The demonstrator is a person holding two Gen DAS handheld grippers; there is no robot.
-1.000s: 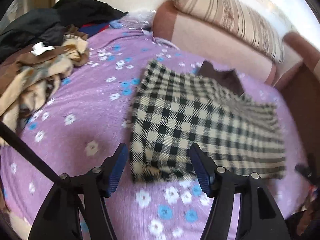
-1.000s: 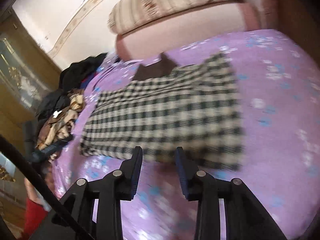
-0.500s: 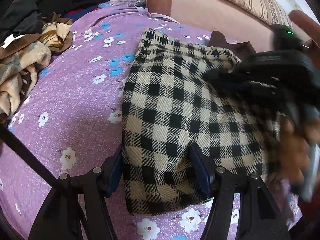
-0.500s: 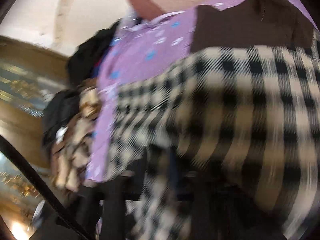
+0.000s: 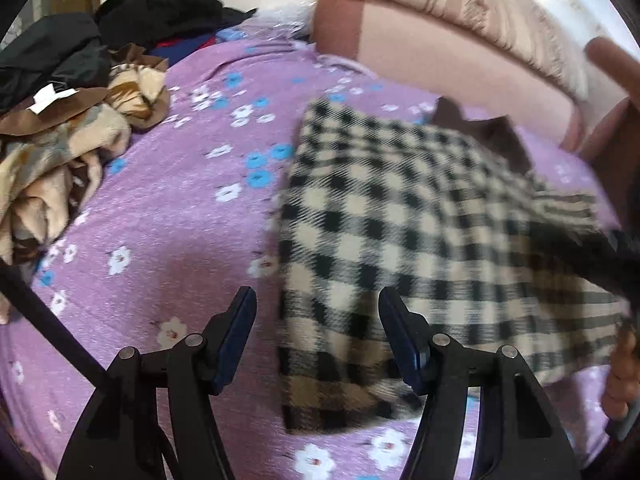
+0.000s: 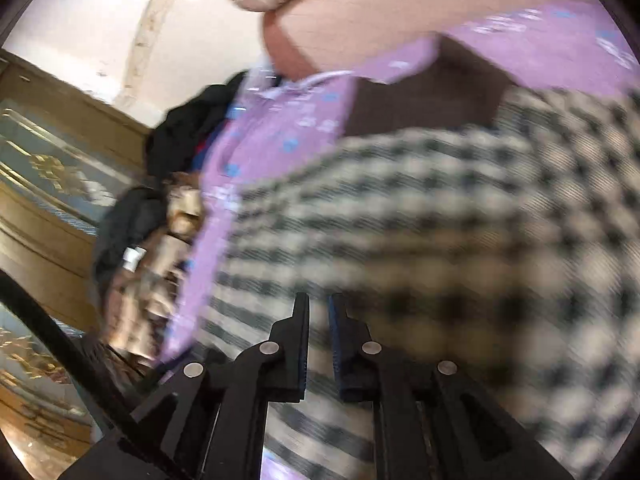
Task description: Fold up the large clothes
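Left wrist view, left to right: a heap of crumpled clothes (image 5: 60, 152), tan, brown and black, lies along the left edge of the bed (image 5: 168, 208), which carries a purple sheet printed with white and blue flowers; the left tool (image 5: 318, 340) stands over the near part of the bed with its fingers set wide apart and nothing between them touching either pad; the near left corner of the checked garment (image 5: 400, 240) lies just beyond and partly between those fingers, flat on the sheet; the garment, cream and black check, is folded into a broad rectangle reaching toward the right edge of the bed; a brown piece (image 5: 480, 132) shows at its far edge; a striped bolster (image 5: 480, 12) rests on a pink cushion along the head of the bed; a blurred dark shape crosses the garment's right side.

Right wrist view: the clothes heap and a gilded cabinet (image 6: 44, 184) sit at left; the right tool (image 6: 319, 320) has its fingers drawn close with only a narrow gap; the checked cloth fills the frame behind and right of them, heavily blurred; whether cloth is pinched in that gap cannot be told.
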